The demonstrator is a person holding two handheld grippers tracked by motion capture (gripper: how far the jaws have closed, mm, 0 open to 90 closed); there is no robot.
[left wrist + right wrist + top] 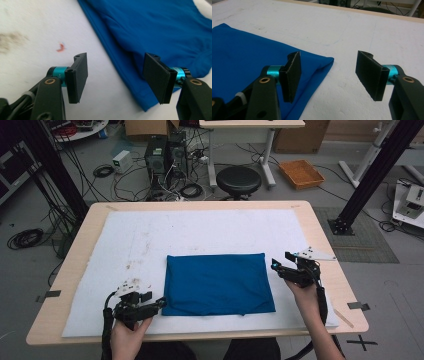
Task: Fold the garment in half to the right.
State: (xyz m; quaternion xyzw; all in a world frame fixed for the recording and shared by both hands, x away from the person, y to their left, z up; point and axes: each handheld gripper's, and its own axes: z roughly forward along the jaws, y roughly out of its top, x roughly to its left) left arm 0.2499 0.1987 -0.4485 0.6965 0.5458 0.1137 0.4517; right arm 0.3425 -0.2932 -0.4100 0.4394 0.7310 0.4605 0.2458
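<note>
High overhead, 2 close (cloth [218,284] shared)

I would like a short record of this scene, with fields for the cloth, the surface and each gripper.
cloth: folded blue cloth, lying flat
surface: white mat on a wooden table
left gripper: open, at the cloth's near left corner, nothing held
right gripper: open, at the cloth's far right corner, nothing held

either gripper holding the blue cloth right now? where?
Nothing held. Left gripper is open at the cloth's near-left corner; right gripper is open at its far-right corner.
</note>
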